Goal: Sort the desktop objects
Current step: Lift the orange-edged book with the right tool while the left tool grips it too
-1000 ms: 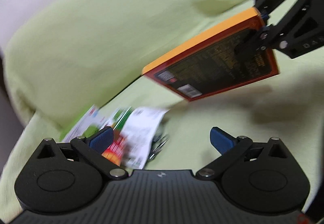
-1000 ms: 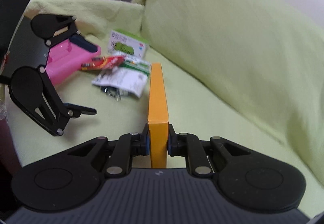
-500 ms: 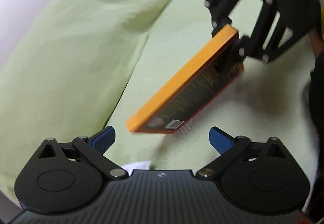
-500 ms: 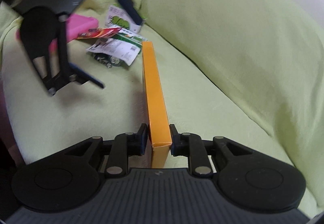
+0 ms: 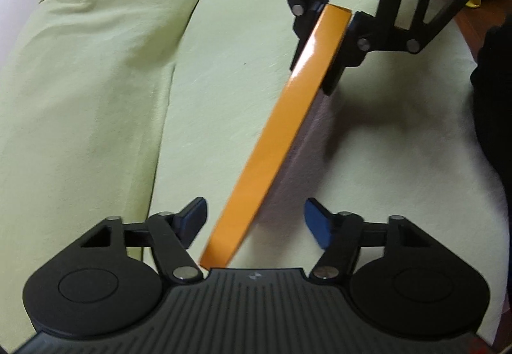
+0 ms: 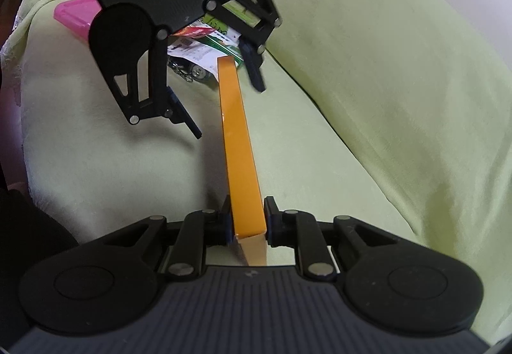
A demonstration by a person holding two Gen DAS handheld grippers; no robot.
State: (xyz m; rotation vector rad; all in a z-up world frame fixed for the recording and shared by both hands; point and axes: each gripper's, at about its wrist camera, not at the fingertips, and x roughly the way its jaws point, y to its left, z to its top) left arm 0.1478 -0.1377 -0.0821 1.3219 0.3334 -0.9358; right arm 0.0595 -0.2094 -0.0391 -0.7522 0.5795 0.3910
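Observation:
A flat orange box (image 5: 288,117) hangs edge-up over the light green sofa seat (image 5: 224,72). My right gripper (image 6: 248,222) is shut on one end of it and shows from the front at the top of the left wrist view (image 5: 331,40). My left gripper (image 5: 254,218) faces it and is open, its blue pads on either side of the box's other end without touching it. Seen from the right wrist, the left gripper (image 6: 228,104) straddles the box's (image 6: 238,142) far end.
Behind the left gripper lie a pink tray (image 6: 75,14), printed packets (image 6: 204,45), a battery and keys (image 6: 192,72). The sofa's back cushion (image 6: 384,66) rises to the right. A dark sleeve (image 5: 492,98) is at the seat's front edge.
My left gripper has swung round to face the right one, and the box's free end now sits between its fingers, which have drawn closer together. The right gripper tipped the box edge-up.

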